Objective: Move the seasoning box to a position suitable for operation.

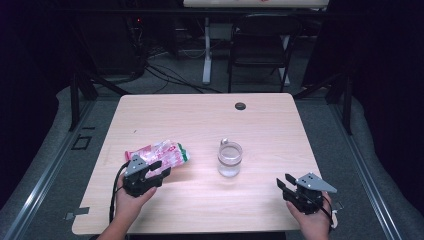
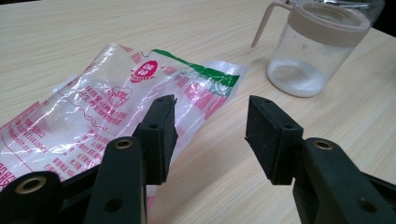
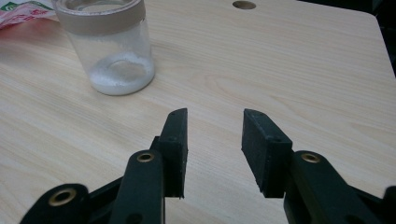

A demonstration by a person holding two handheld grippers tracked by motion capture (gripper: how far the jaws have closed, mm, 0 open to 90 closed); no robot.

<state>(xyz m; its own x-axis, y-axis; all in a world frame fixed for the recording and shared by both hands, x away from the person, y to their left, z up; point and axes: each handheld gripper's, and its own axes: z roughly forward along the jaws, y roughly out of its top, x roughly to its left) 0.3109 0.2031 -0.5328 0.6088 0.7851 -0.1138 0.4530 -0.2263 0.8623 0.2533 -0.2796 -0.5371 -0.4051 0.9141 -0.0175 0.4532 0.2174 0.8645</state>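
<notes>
Pale wood-grain table (image 1: 200, 120), rounded corners, w/ a small dark round hole (image 1: 240, 106) near far edge, right of centre. Same hole seen at top of right gripper view (image 3: 244, 5).

Clear plastic bag (image 1: 160, 154) w/ pink/red print and a green band at its right end, lying flat on table, left of centre. In left gripper view bag (image 2: 107, 112) crinkled, glossy, mostly see-through; print too small to read.

Clear jar (image 1: 229, 159) w/ beige collar round the top, upright near table centre, right of bag and apart from it. Thin layer of white powder at bottom, seen in left gripper view (image 2: 313, 51) and right gripper view (image 3: 112, 46). Thin beige handle-like piece sticking up and left from collar in left gripper view.

Left gripper (image 1: 159, 168) held in left hand (image 1: 131, 199) at near-left, jaws spread wide, nothing between them. Left jaw over near edge of bag (image 2: 210, 123); touching or just above, can't tell. Right jaw over bare wood.

Right gripper (image 1: 284, 181) held in right hand (image 1: 312, 220) at near-right corner, well apart from jar. Jaws parted (image 3: 215, 140), a moderate gap, holding nothing, pointing far-left toward jar over bare table.

Beyond table: dark folding chair (image 1: 262, 45), white desk leg (image 1: 206, 50), cables on grey floor.
</notes>
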